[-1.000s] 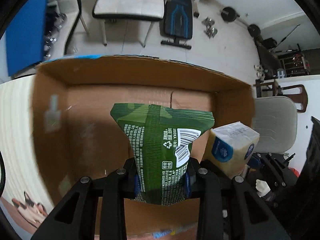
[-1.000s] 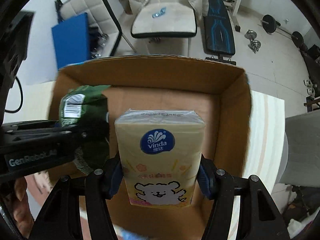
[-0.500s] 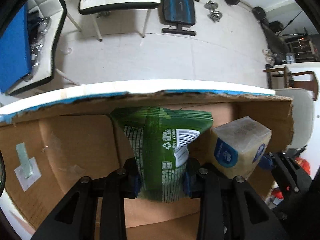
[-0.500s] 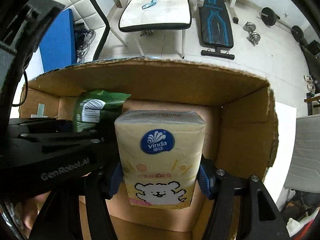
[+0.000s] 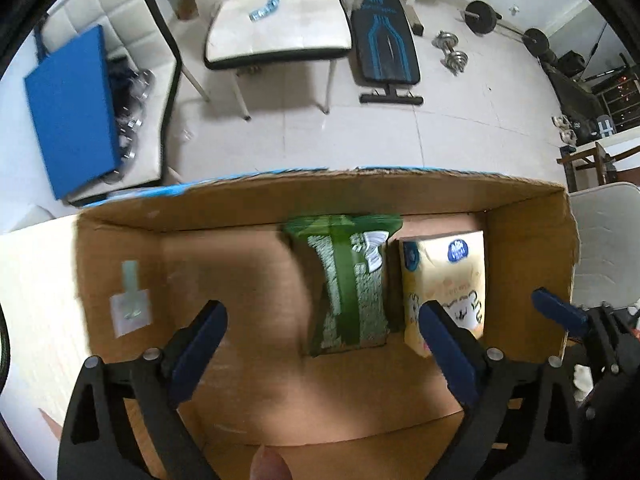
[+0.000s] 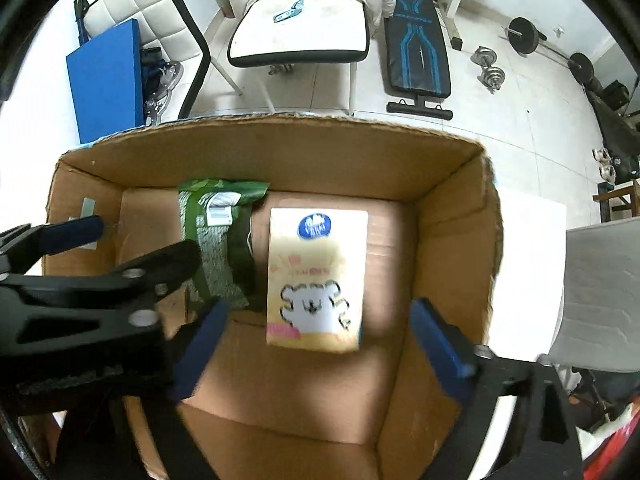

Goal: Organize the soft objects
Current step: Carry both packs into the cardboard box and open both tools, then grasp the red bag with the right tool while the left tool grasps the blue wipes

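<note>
A green soft pack lies inside the open cardboard box, and a yellow Vinda tissue pack lies right beside it. Both show in the right wrist view too: the green pack to the left of the yellow pack, in the box. My left gripper is open and empty above the box's near side. My right gripper is open and empty just in front of the yellow pack. The left gripper's black frame crosses the right view at left.
The box stands on a pale wooden table. Beyond it on the tiled floor are a white chair, a blue board, a black bench and dumbbells. A grey-white chair is at the right.
Both grippers opened and let go of their packs, which now lie side by side on the box floor. Both grippers have drawn back and up from the packs.
</note>
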A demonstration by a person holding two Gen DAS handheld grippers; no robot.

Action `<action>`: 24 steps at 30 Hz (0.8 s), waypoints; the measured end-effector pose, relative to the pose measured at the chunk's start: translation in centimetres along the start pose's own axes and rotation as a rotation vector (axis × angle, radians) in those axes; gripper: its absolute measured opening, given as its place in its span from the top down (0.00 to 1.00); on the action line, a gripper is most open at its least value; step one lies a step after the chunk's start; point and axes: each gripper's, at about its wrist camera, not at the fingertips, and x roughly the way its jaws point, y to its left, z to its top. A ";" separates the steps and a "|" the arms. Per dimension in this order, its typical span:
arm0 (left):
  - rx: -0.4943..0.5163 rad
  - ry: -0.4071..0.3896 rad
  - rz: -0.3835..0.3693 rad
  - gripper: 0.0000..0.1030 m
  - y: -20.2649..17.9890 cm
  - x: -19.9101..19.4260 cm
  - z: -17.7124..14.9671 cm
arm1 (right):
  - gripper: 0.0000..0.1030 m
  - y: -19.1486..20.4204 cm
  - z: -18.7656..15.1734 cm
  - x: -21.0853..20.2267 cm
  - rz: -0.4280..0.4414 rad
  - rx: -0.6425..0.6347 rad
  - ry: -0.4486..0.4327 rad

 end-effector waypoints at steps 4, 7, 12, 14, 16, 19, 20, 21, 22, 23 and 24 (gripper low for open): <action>-0.007 -0.052 0.020 0.05 0.5 -2.3 -2.4 | 0.00 0.5 -2.0 -1.9 -0.057 -0.022 -0.028; -0.012 -0.070 0.021 0.05 0.7 -3.7 -4.0 | 0.00 0.5 -3.7 -3.4 -0.022 0.010 -0.046; -0.014 -0.103 0.023 0.05 0.4 -6.2 -7.0 | 0.00 1.5 -6.7 -5.9 -0.013 0.001 -0.094; -0.018 -0.118 0.022 0.05 0.2 -7.3 -8.0 | 0.00 1.8 -8.0 -7.3 0.012 0.005 -0.104; -0.016 -0.144 0.018 0.05 0.2 -8.8 -9.1 | 0.00 2.1 -9.1 -8.8 0.022 0.003 -0.128; -0.011 -0.185 0.014 0.05 -0.2 -11.0 -10.6 | 0.00 2.7 -10.9 -11.5 0.024 -0.030 -0.192; -0.012 -0.202 0.011 0.05 -0.3 -11.9 -11.2 | 0.00 2.9 -11.8 -12.5 0.022 -0.046 -0.221; -0.011 -0.222 0.013 0.05 -0.4 -13.0 -12.1 | 0.00 3.0 -12.5 -13.3 0.025 -0.059 -0.241; -0.009 -0.238 0.020 0.05 -0.6 -13.8 -12.9 | 0.00 3.1 -13.6 -14.1 0.028 -0.071 -0.260; -0.006 -0.258 0.029 0.05 -0.7 -14.7 -13.9 | 0.00 3.0 -14.5 -14.8 0.035 -0.074 -0.269; -0.003 -0.281 0.042 0.05 -0.7 -15.5 -15.2 | 0.00 2.6 -15.8 -15.5 0.061 -0.065 -0.284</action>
